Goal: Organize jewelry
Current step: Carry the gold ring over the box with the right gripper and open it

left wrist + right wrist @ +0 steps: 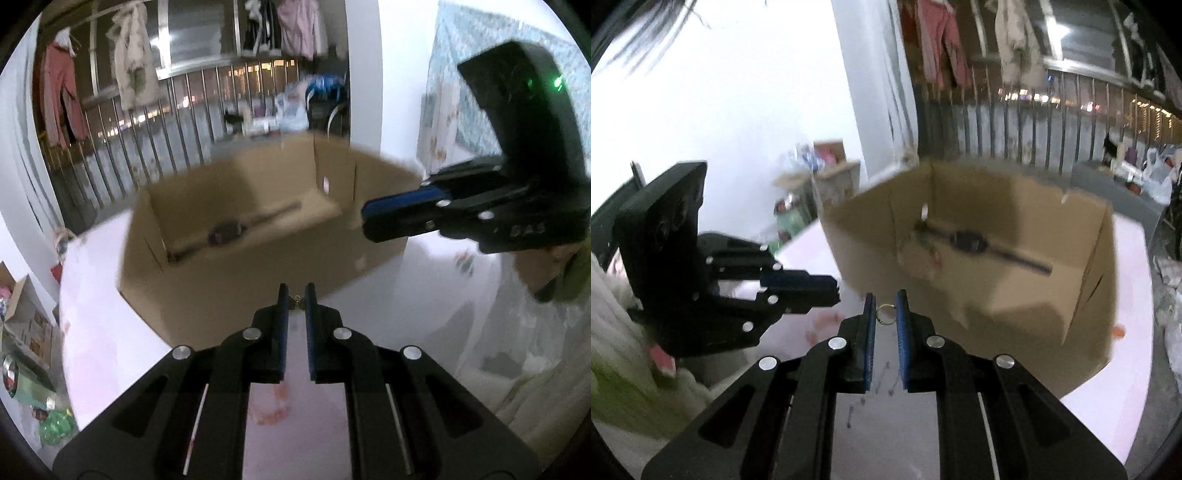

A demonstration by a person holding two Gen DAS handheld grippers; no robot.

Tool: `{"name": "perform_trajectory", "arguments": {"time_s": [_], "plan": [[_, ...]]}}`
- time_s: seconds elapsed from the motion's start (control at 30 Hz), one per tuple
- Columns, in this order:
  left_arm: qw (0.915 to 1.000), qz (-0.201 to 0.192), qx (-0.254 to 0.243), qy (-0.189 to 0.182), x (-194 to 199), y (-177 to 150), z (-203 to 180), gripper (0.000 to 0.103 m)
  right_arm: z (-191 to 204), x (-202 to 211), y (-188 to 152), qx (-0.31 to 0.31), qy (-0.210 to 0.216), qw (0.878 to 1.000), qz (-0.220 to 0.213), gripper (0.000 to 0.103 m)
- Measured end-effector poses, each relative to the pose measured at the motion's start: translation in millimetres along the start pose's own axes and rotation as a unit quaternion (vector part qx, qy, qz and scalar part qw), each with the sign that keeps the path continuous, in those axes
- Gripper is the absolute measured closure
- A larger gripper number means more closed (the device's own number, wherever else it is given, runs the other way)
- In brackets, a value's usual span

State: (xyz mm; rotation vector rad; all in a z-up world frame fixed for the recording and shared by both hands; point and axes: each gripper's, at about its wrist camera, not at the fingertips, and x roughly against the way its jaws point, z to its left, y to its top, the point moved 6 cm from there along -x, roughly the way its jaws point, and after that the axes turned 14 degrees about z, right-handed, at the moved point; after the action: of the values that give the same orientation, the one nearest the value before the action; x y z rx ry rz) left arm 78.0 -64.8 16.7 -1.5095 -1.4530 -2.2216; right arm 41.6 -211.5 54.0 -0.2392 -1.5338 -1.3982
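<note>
- Sitting big at 12 o'clock in both views: open cardboard box (236, 236) on a pale table (92, 332), with a dark rod-like thing (225, 232) lying on its floor. Too blurred to name.
- Hovering at 3 o'clock in the left view: right gripper (364, 218), pointing toward the box. Same tongs up close in their own camera (885, 314), clenched on a small gold ring (885, 314) right at the fingertips.
- Holding at 6 o'clock in the left view: left gripper (295, 301), squeezed down on a tiny brass-coloured piece (295, 302), maybe a butterfly-shaped clasp or charm. Hard to tell.
- Probably handling like nothing at all: both bits looking light, stiff, smooth metal, so likely slippery and easy to flick out. Pinching across the ring's band near the pad tips looking about right; same for the little charm.
- Lying scattered at 6 o'clock under the right tongs: a few thin dark pins or hooks (886, 380), too small to identify.
- Smearing into a reddish blur (269, 410) under the left tongs: beads maybe, can't say.
</note>
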Motion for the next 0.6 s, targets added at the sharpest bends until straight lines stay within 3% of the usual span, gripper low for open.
{"name": "perform_trajectory", "arguments": {"time_s": [0.2,0.27,0.4,0.6], "plan": [[0.9989,-0.047,-0.004,0.010,13.8,37.8,6.4,0.095,-17.9,12.4,33.7,-0.026,-0.036,0.998,-0.034,0.092],[0.9991,-0.037,-0.001,0.019,-2.0,49.0,11.6,0.095,-31.0,1.6,40.9,-0.039,-0.064,0.997,-0.019,0.092],[0.9995,-0.004,0.028,0.012,-37.6,68.5,25.2,0.095,-56.2,-21.9,48.4,-0.083,-0.072,0.994,0.016,0.092],[0.9987,0.040,0.030,0.005,-79.9,79.9,31.7,0.095,-92.1,-52.4,50.3,-0.129,-0.081,0.986,0.073,0.092]]}}
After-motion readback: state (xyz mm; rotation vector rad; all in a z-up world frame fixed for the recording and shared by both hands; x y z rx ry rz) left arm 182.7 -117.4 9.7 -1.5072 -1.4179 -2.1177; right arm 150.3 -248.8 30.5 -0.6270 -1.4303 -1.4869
